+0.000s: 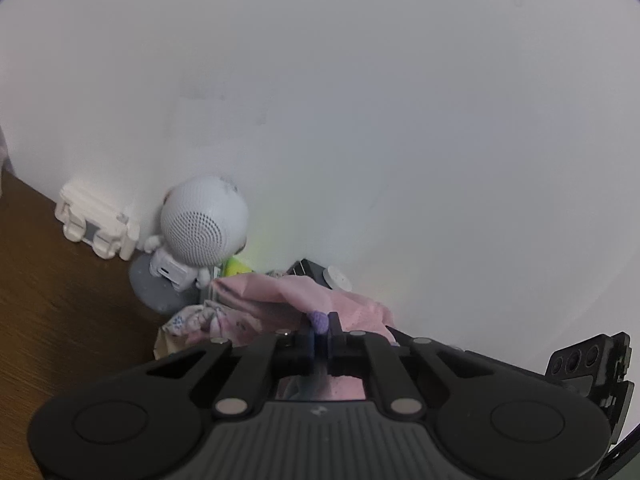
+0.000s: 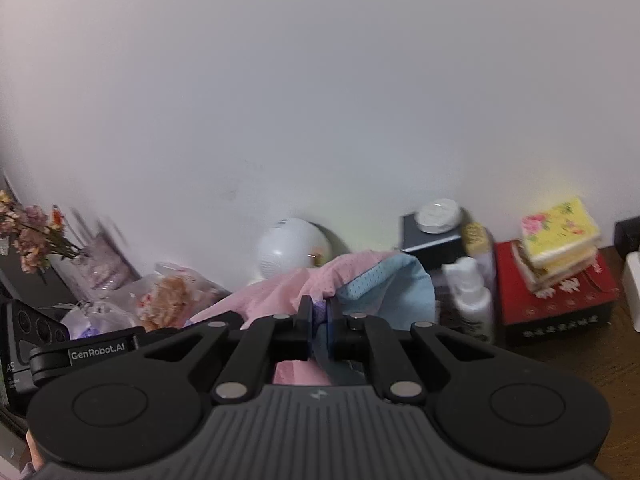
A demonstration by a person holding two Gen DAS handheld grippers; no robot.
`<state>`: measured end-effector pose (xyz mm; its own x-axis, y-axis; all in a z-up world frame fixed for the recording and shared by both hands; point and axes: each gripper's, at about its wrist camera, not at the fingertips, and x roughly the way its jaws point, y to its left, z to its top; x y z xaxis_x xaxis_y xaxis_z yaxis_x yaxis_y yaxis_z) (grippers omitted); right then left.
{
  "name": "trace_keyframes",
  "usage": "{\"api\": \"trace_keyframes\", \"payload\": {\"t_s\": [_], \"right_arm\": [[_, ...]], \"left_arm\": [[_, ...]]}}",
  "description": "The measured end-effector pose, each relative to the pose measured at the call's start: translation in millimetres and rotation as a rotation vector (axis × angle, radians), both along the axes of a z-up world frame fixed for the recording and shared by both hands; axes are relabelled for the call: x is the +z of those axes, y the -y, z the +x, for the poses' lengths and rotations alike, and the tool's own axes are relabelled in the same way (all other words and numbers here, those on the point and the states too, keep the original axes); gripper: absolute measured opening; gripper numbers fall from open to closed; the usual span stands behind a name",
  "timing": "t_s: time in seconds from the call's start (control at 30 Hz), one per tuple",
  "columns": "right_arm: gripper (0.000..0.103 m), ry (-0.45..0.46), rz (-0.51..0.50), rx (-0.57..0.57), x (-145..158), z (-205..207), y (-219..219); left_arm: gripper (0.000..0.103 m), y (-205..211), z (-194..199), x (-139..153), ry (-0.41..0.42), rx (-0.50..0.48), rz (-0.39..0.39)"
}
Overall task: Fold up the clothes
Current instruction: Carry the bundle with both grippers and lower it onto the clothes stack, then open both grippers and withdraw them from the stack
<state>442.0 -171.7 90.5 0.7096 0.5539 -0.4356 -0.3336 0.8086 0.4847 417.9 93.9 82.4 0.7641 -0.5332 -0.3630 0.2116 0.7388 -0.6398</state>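
Along the arm of the left tongs, seen at the lower left of the right wrist view, white lettering reads "GenRobot.AI"; beside it a dark device shows the letters "AS", the rest cut off; the red box [image 2: 556, 300] at the right carries a row of small gold characters too blurred to read. Both tools point a little downward toward a white wall. Left tongs [image 1: 320, 330] are closed on the pink garment [image 1: 280, 296] – a small purple knitted bobble sits pinched between the tips, and pink cloth shows again below, between the linkages. Right tongs [image 2: 319, 312] are likewise clamped on the same garment [image 2: 280, 292], gripping a purple edge where pink mesh meets a light blue panel [image 2: 396, 288]; the cloth is held up off the counter [image 1: 48, 280] and bunches ahead of both pairs of tips. Behind it stand a white astronaut-shaped speaker [image 1: 200, 226] on a grey base, a white spray bottle [image 2: 472, 296], a black box with a white puck [image 2: 438, 216] on top, and a stack of yellow floral packets [image 2: 560, 232] on the red box; dried flowers [image 2: 36, 232] lean at the far left.
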Motion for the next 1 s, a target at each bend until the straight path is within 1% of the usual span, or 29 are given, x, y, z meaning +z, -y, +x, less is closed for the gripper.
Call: {"api": "trace_keyframes", "payload": {"t_s": [0.07,0.13,0.17,0.23,0.27,0.3,0.33,0.37,0.4,0.43,0.47,0.5,0.53,0.57,0.6,0.63,0.67,0.7,0.73,0.77,0.8,0.87,0.93,1.0], "right_arm": [[0.006,-0.002,0.009,0.000,2.0,-0.3,-4.4],[0.006,-0.010,-0.014,-0.022,0.6,0.6,-6.8],[0.006,-0.021,-0.039,-0.042,-1.6,1.2,-6.9],[0.008,-0.045,-0.082,-0.076,-6.9,2.7,-6.0],[0.015,-0.062,-0.092,-0.081,-11.1,3.8,-2.9],[0.030,-0.076,-0.102,-0.088,-14.7,4.3,0.1],[0.036,-0.073,-0.117,-0.100,-16.1,2.4,2.9],[0.036,-0.050,-0.140,-0.117,-15.4,-1.7,5.7],[0.036,-0.027,-0.162,-0.135,-13.9,-5.5,8.5],[0.033,-0.006,-0.179,-0.158,-10.6,-8.8,10.9],[0.019,0.015,-0.187,-0.176,-6.3,-11.3,12.4],[0.010,0.043,-0.186,-0.189,-1.4,-13.6,13.2],[0.010,0.065,-0.184,-0.191,2.5,-15.0,12.9],[0.008,0.079,-0.183,-0.172,4.6,-15.0,10.3],[0.007,0.087,-0.188,-0.152,5.5,-14.6,6.3],[0.007,0.079,-0.213,-0.132,3.0,-12.6,-0.6],[0.007,0.063,-0.256,-0.119,-1.9,-9.5,-8.6],[0.007,0.039,-0.298,-0.113,-8.0,-6.0,-15.6],[0.007,0.007,-0.334,-0.123,-15.5,-2.7,-19.3],[0.007,-0.010,-0.355,-0.145,-20.1,-2.2,-18.9],[0.007,-0.018,-0.367,-0.168,-20.9,-5.2,-16.0],[0.007,0.002,-0.398,-0.211,-9.6,-20.4,-9.0],[0.008,0.055,-0.437,-0.246,12.5,-41.5,0.3],[0.008,0.088,-0.439,-0.265,35.6,-65.5,10.0]], "left_arm": [[0.003,-4.4,-2.0,3.1,0.004,0.022,0.003],[0.004,-5.9,-0.1,1.0,-0.010,0.023,0.016],[0.004,-4.1,2.8,-3.2,-0.027,0.017,0.040],[0.010,-0.1,9.0,-12.1,-0.063,0.004,0.089],[0.021,1.7,9.0,-15.2,-0.063,0.009,0.122],[0.030,3.5,8.7,-18.1,-0.062,0.016,0.156],[0.033,3.3,8.1,-19.3,-0.055,0.022,0.166],[0.034,1.6,7.0,-18.4,-0.048,0.023,0.159],[0.034,-1.3,4.5,-14.5,-0.037,0.030,0.148],[0.034,-4.6,1.1,-9.0,-0.016,0.059,0.138],[0.034,-6.5,-3.6,-4.0,0.012,0.093,0.138],[0.032,-3.7,-9.0,1.2,0.045,0.116,0.163],[0.032,-0.5,-14.4,6.4,0.079,0.139,0.191],[0.028,2.6,-19.8,11.5,0.113,0.162,0.218],[0.023,10.6,-19.4,10.5,0.108,0.158,0.264],[0.013,19.1,-18.5,9.0,0.100,0.151,0.310],[0.012,27.5,-17.6,7.5,0.092,0.144,0.357],[0.013,32.9,-13.8,1.8,0.064,0.129,0.392],[0.013,38.1,-9.7,-4.3,0.033,0.113,0.426],[0.016,40.2,-9.8,-8.9,0.031,0.124,0.456],[0.017,40.0,-12.7,-9.6,0.031,0.137,0.467],[0.017,30.7,-22.6,-3.8,0.021,0.180,0.440],[0.018,20.2,-36.3,6.6,0.010,0.208,0.427],[0.018,16.6,-56.6,22.5,0.006,0.225,0.455]]}}
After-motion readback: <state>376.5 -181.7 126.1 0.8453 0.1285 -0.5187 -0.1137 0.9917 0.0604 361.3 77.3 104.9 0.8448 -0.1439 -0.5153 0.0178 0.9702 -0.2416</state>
